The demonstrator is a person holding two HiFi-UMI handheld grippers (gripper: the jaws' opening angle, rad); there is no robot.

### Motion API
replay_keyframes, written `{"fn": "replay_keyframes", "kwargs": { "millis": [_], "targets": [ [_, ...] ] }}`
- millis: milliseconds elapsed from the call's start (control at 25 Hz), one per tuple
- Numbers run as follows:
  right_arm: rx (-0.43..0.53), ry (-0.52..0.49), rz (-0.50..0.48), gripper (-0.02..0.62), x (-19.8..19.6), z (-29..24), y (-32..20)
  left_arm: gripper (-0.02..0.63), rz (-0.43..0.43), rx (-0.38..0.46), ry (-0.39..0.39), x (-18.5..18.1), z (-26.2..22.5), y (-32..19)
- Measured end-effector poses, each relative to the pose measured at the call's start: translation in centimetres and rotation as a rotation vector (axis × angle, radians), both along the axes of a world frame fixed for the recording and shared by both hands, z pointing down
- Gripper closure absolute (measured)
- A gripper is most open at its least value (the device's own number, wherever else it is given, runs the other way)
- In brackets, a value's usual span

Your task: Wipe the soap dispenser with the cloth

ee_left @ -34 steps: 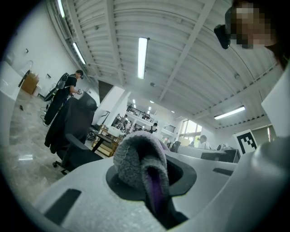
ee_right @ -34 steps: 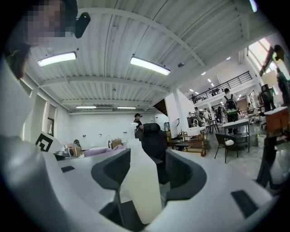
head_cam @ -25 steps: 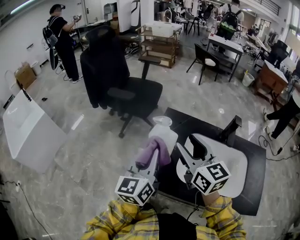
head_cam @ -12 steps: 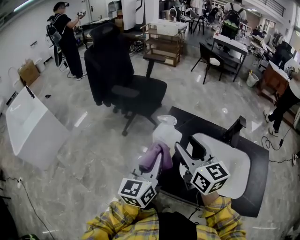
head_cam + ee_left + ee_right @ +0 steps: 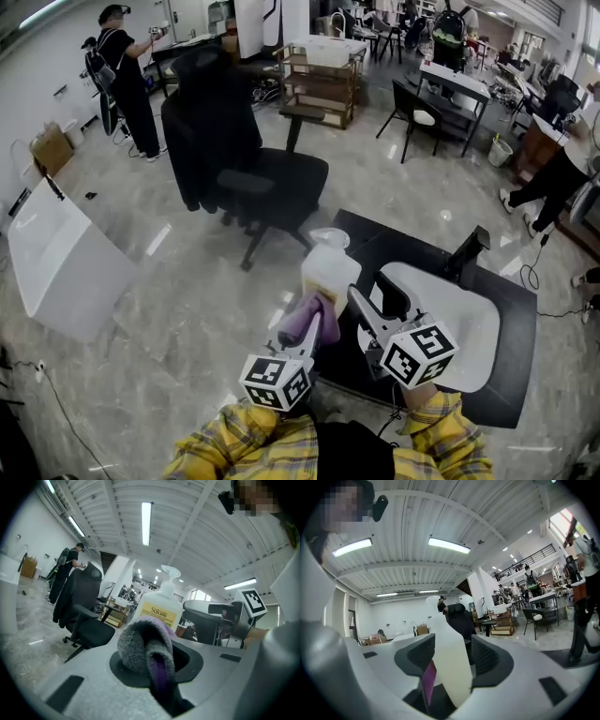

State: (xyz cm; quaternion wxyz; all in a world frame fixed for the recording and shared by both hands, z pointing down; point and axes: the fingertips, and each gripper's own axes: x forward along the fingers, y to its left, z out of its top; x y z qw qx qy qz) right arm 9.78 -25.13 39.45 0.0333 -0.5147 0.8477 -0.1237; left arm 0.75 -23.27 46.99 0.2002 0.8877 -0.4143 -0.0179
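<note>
The soap dispenser (image 5: 330, 269), a pale translucent bottle with a pump cap and a yellow label, is held up in the air. My right gripper (image 5: 373, 298) is shut on it; in the right gripper view the bottle (image 5: 451, 663) fills the gap between both dark pads. My left gripper (image 5: 313, 321) is shut on a purple-grey cloth (image 5: 307, 319), which rests against the bottle's lower left side. The left gripper view shows the bunched cloth (image 5: 140, 641) in the left gripper (image 5: 151, 654), with the labelled bottle (image 5: 158, 610) just beyond it. A purple edge of cloth (image 5: 429, 682) shows beside the bottle.
A black office chair (image 5: 246, 173) stands ahead. Below my grippers lies a black mat (image 5: 511, 375) with a white basin (image 5: 469, 323) and black faucet (image 5: 466, 253). Another white basin (image 5: 56, 258) sits left. A person (image 5: 122, 75), shelves (image 5: 323, 80) and desks are farther back.
My left gripper and the cloth have slid down along the bottle's side. The right gripper and the bottle have kept nearly still.
</note>
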Motion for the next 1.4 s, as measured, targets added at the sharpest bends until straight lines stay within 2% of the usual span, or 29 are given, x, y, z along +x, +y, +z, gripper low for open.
{"fn": "replay_keyframes", "kwargs": {
  "millis": [400,760,960,1120,1400],
  "targets": [
    [-0.015,0.0,0.002,0.38,0.0,0.7,0.3,0.556,-0.002,-0.122,-0.035,-0.2,4.7,-0.2],
    [-0.023,-0.013,-0.019,0.38,0.3,0.9,0.6,0.557,0.013,-0.197,-0.05,-0.3,7.0,-0.5],
    [0.053,0.06,-0.141,0.38,-0.1,-0.8,0.7,0.557,0.07,-0.251,-0.039,-0.4,7.1,-0.1],
    [0.063,0.06,-0.235,0.361,0.0,-1.8,0.2,0.557,0.1,-0.256,-0.025,-0.8,6.0,0.5],
    [0.105,0.104,-0.446,0.354,-2.7,-2.7,-1.1,0.557,0.102,-0.223,0.036,-2.5,2.8,1.4]
  ]
}}
